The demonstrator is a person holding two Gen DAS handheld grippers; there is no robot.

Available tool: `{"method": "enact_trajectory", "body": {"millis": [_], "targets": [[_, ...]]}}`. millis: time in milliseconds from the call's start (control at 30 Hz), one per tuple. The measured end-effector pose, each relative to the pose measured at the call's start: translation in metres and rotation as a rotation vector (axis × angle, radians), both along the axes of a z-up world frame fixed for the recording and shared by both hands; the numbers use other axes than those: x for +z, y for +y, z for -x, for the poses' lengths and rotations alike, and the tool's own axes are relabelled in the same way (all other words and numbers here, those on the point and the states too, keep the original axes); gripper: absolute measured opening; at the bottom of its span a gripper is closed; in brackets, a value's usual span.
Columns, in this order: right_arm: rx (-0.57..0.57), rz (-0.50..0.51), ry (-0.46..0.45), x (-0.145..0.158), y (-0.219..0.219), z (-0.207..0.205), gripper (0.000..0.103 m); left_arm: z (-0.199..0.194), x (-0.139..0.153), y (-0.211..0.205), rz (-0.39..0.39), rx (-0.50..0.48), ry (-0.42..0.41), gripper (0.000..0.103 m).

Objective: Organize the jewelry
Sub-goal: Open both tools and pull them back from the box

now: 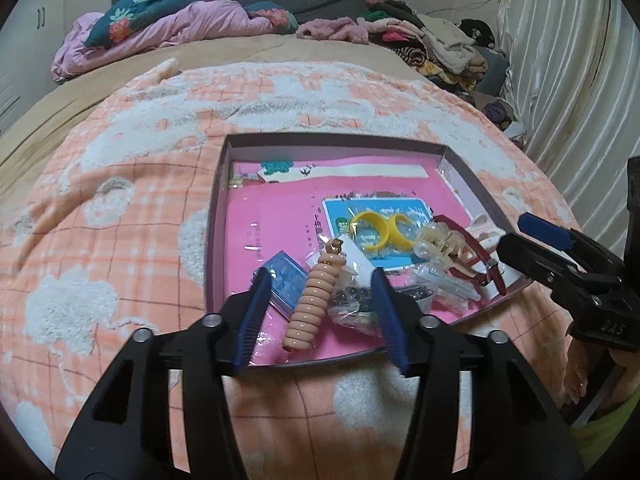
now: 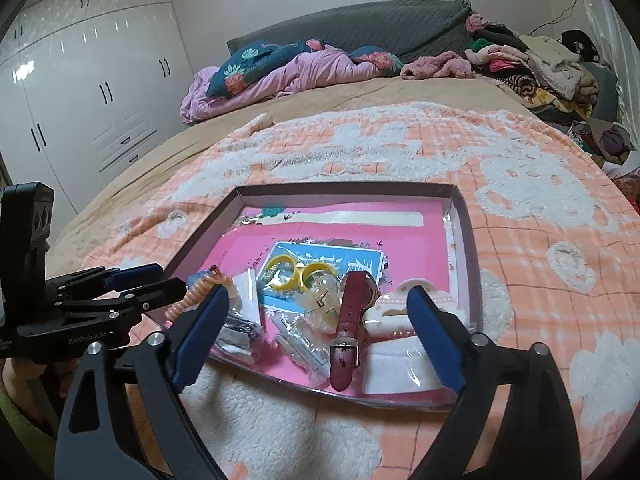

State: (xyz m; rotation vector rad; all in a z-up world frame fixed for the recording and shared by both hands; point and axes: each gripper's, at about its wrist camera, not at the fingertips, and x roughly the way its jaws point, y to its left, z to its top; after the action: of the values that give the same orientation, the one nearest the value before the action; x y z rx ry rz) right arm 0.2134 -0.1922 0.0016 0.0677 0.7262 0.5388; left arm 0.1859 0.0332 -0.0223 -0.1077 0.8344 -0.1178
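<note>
Jewelry lies gathered in the shallow tray on the bed's peach blanket. From my left gripper I see the coiled peach hair tie lying on the pink tray liner between the blue fingers, which stand apart and do not press it. A clear bag of dark pieces sits just inside the other finger. From my right gripper, fingers spread wide and released, I see the maroon watch strap lying between them, touching neither. A white hair claw rests beside the far finger, and the yellow bangle lies beyond, nearer the tray's middle.
</note>
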Motion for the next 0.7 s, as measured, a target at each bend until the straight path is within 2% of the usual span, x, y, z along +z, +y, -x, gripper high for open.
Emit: {"method": "enact_trajectory", "body": {"millis": [233, 367, 500, 700], "targets": [[-0.012, -0.02, -0.023, 0.018, -0.01, 0.018, 0.097, 0.012, 0.017, 0.002, -0.004, 0.019, -0.032, 0.065], [-0.007, -0.027, -0.045, 0.03, -0.014, 0.032, 0.098, 0.02, 0.028, 0.002, -0.012, 0.029, -0.057, 0.084], [-0.003, -0.032, -0.067, 0.04, -0.016, 0.046, 0.098, 0.03, 0.04, 0.002, -0.027, 0.042, -0.089, 0.093], [0.006, -0.034, -0.102, 0.052, -0.019, 0.071, 0.099, 0.044, 0.054, 0.008, -0.017, 0.057, -0.115, 0.094]]}}
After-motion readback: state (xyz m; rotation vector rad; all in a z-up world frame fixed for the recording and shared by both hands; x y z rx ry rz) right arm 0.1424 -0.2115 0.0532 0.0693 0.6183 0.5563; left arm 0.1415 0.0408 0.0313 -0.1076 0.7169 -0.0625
